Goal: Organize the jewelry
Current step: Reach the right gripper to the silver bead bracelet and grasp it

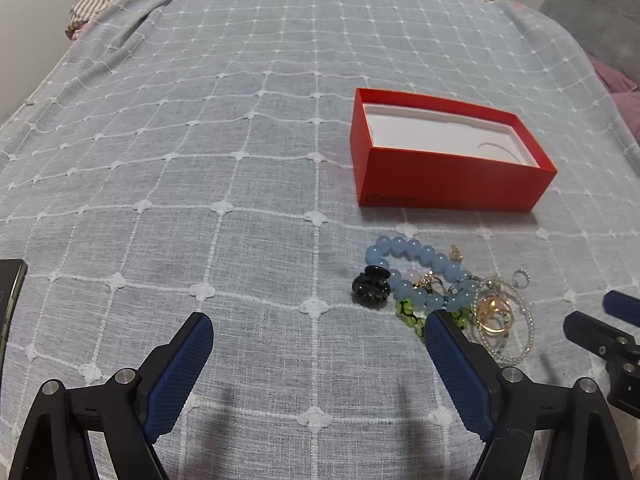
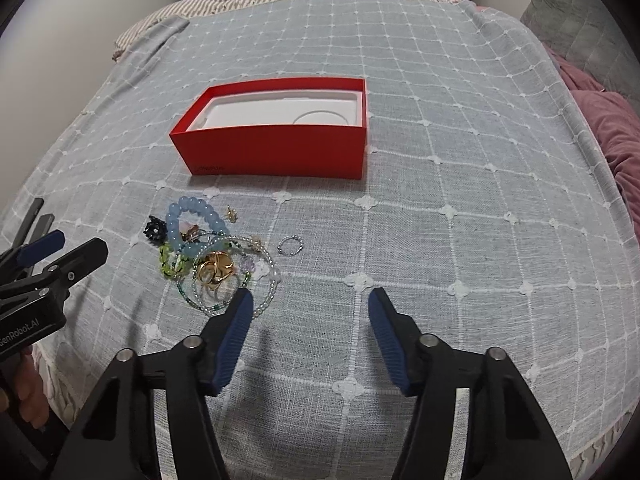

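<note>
A red box (image 1: pixel 448 184) with a white insert stands open on the bed; it also shows in the right wrist view (image 2: pixel 276 152). In front of it lies a jewelry pile: a blue bead bracelet (image 1: pixel 416 270) (image 2: pixel 192 220), a black hair claw (image 1: pixel 371 289) (image 2: pixel 155 229), green beads (image 1: pixel 408 312) (image 2: pixel 172 262), gold rings (image 1: pixel 494 314) (image 2: pixel 216 270), clear bead strands (image 2: pixel 236 288) and a small silver ring (image 2: pixel 291 246). My left gripper (image 1: pixel 320 336) is open and empty, just left of the pile. My right gripper (image 2: pixel 311 312) is open and empty, just right of the pile.
The bed is covered by a grey-blue checked blanket (image 1: pixel 200 140). A dark phone (image 1: pixel 10 292) lies at the left edge. A pink quilt (image 2: pixel 608 128) and a grey pillow (image 2: pixel 584 12) are at the right. A striped pillow (image 2: pixel 256 0) lies at the far end.
</note>
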